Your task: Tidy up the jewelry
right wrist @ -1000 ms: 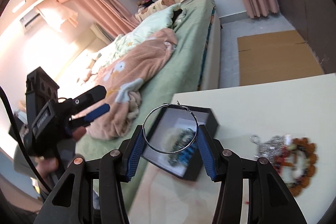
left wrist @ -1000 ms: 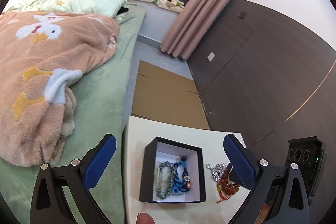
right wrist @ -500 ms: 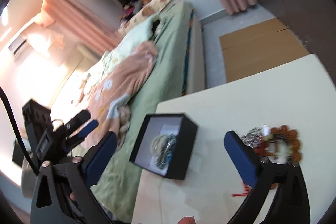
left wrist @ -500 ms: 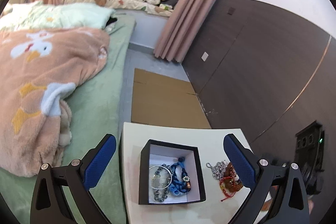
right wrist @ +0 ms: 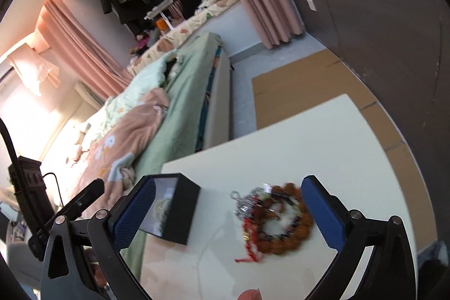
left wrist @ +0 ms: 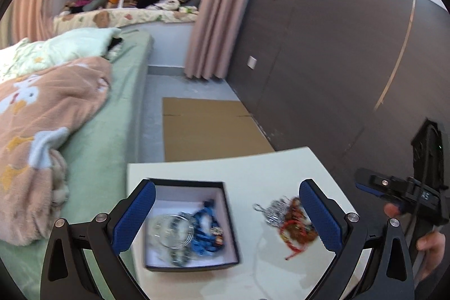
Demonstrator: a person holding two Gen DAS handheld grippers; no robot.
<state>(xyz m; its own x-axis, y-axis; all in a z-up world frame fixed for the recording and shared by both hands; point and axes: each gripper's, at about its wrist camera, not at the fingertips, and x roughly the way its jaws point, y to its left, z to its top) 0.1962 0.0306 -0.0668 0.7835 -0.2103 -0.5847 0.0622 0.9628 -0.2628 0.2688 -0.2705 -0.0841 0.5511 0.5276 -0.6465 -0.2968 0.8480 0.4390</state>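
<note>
A black box with a white lining (left wrist: 225, 218) (right wrist: 182, 212) stands on the cream table (left wrist: 253, 170) (right wrist: 281, 142). It holds a silver hoop (left wrist: 175, 232), a beaded bracelet and a blue bracelet (left wrist: 206, 227). A loose pile of jewelry (left wrist: 289, 221) (right wrist: 275, 218) lies to the box's right: a silver chain, a brown bead bracelet and a red cord. My left gripper (left wrist: 226, 218) is open and empty above the box and the pile. My right gripper (right wrist: 227, 215) is open and empty, hovering with the pile between its fingers.
A bed with a green sheet and a peach blanket (left wrist: 42, 117) runs along the table's left. Flat cardboard (left wrist: 208, 125) lies on the floor beyond the table. A dark panelled wall (left wrist: 337, 61) is on the right. Pink curtains (left wrist: 216, 4) hang at the back.
My right gripper opened and let the silver hoop go into the box, then swung right over the loose pile. My left gripper moved closer over the table.
</note>
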